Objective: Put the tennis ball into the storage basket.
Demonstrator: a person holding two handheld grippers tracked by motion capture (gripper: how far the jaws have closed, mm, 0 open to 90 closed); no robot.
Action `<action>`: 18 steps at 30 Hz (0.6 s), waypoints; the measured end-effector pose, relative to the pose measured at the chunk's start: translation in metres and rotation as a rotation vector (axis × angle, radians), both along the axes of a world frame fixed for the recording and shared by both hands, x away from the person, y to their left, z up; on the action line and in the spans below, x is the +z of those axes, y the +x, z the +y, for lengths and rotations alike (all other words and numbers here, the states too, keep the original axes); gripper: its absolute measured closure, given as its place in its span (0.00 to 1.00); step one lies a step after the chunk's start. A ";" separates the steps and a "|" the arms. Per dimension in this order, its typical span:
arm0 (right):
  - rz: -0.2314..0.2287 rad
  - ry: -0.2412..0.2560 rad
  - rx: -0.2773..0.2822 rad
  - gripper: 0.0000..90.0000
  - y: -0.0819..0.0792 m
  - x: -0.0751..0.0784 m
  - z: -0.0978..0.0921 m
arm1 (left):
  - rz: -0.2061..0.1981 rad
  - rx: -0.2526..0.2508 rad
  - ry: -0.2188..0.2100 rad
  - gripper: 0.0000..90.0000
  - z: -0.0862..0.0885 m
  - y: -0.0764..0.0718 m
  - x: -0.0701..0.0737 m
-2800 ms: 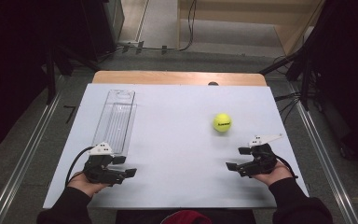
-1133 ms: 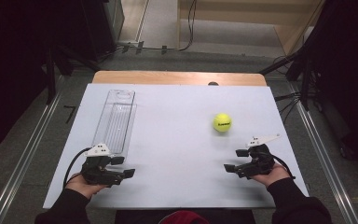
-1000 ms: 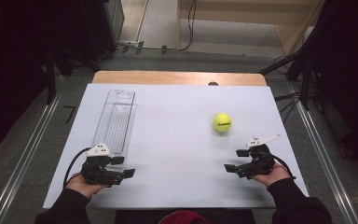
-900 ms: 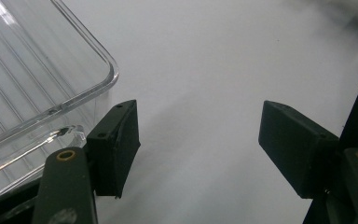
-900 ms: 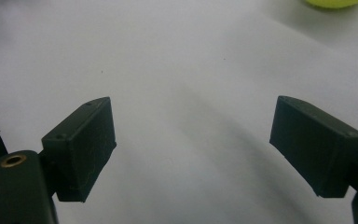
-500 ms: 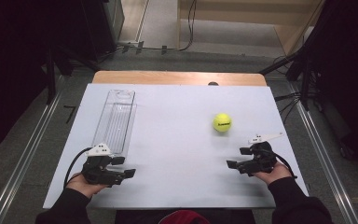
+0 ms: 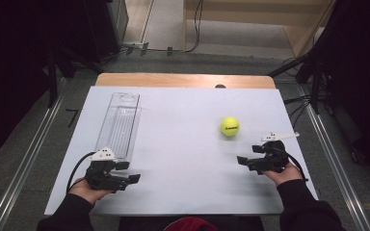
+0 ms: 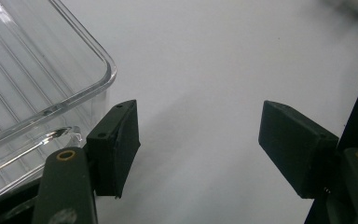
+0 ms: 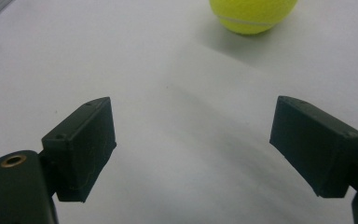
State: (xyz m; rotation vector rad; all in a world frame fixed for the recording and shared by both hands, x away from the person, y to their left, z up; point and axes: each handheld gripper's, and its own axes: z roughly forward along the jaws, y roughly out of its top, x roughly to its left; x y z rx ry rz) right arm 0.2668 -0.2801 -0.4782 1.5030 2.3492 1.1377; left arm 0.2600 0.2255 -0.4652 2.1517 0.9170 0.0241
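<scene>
the tennis ball [image 7: 230, 126] lies on the white table [image 7: 183, 144], out at about two o'clock from the table's middle, near the right gripper [image 7: 246, 161] and at roughly eleven o'clock from it. in the right gripper view the ball [image 9: 253, 15] sits at twelve o'clock beyond the jaws, which stand wide apart with nothing between them. the left gripper [image 7: 130, 172] rests at seven o'clock on the table, jaws also wide and empty (bare table between them), just beside the near end of the clear plastic tray [image 8: 37, 88], which runs away toward eleven o'clock [image 7: 119, 124]
</scene>
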 end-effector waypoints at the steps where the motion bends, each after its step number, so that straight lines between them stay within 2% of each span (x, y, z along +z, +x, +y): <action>1: 0.000 0.001 -0.005 0.13 0.001 0.000 0.000 | 0.001 0.000 -0.002 0.33 0.000 0.000 0.000; 7: -0.011 -0.013 -0.007 0.14 0.006 0.001 0.001 | 0.002 0.002 0.000 0.33 0.000 0.000 0.000; 18: -0.021 -0.004 -0.011 0.14 0.016 0.002 -0.002 | -0.001 0.005 0.002 0.33 0.000 0.000 0.000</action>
